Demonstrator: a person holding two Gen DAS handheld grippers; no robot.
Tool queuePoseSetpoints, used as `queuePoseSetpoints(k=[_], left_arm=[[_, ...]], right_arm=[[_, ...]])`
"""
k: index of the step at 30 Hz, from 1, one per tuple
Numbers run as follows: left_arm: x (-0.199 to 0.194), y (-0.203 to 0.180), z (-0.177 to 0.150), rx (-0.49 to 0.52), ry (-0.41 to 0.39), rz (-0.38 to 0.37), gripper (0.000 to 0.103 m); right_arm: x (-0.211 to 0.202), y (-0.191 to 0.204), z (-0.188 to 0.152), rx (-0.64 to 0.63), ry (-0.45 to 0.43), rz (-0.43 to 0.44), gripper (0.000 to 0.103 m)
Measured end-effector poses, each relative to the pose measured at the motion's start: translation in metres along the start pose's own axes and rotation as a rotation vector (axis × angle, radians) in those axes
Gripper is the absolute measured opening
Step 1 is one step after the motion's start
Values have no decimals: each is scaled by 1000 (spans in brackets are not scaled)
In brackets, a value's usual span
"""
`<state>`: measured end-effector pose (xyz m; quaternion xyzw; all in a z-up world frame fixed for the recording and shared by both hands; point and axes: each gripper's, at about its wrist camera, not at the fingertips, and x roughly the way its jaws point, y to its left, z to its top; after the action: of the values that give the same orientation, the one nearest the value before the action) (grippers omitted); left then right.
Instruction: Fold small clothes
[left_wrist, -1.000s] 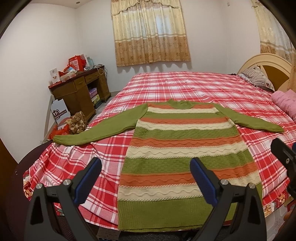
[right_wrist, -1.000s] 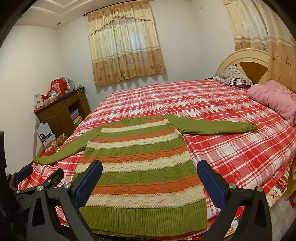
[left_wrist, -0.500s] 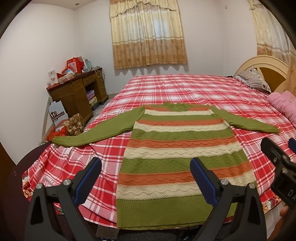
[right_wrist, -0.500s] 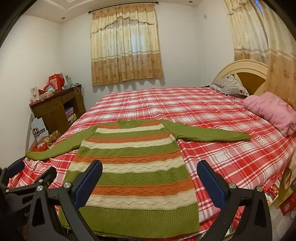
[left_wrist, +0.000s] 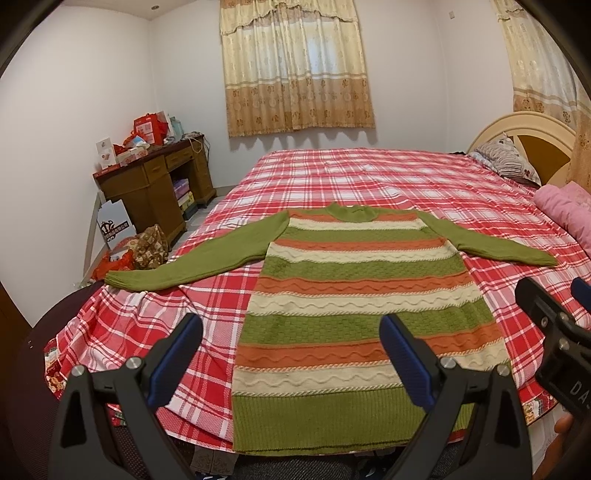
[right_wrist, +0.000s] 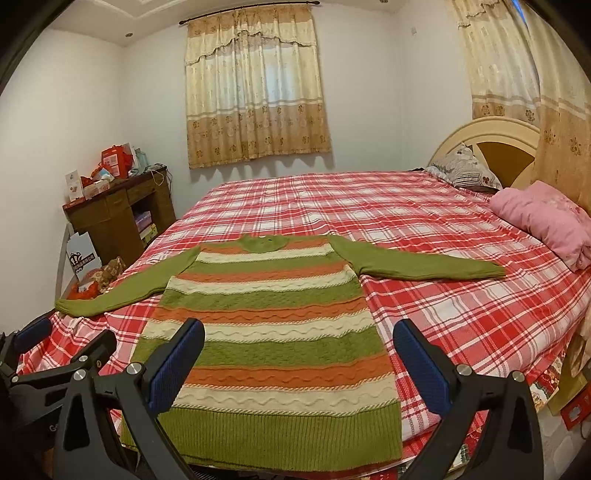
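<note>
A knitted sweater (left_wrist: 354, 306) (right_wrist: 273, 332) with green, orange and cream stripes lies flat on the bed, collar away from me, both green sleeves spread out to the sides, hem at the near bed edge. My left gripper (left_wrist: 291, 363) hovers open above the hem, nothing between its blue-padded fingers. My right gripper (right_wrist: 299, 363) is likewise open and empty over the sweater's lower part. The right gripper's black body also shows at the right edge of the left wrist view (left_wrist: 554, 339); the left gripper shows at the lower left of the right wrist view (right_wrist: 55, 354).
The bed (left_wrist: 369, 173) (right_wrist: 461, 314) has a red plaid sheet. A pink quilt (right_wrist: 546, 218) and a striped pillow (right_wrist: 461, 170) lie by the headboard at right. A brown desk (left_wrist: 155, 184) with boxes stands left; bags lie on the floor beside it.
Both grippers have drawn back and risen slightly, so the sweater looks a little farther off and more of its hem shows. The sweater has not moved; both grippers stay open.
</note>
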<state>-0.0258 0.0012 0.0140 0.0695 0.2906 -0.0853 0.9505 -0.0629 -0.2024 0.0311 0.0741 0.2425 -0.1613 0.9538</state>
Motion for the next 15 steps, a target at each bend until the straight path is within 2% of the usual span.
queuePoseSetpoints(k=[15], left_arm=[[1,-3,0,4,10,-1,99]], right_arm=[[4,-2,-3,2,13,10,102]])
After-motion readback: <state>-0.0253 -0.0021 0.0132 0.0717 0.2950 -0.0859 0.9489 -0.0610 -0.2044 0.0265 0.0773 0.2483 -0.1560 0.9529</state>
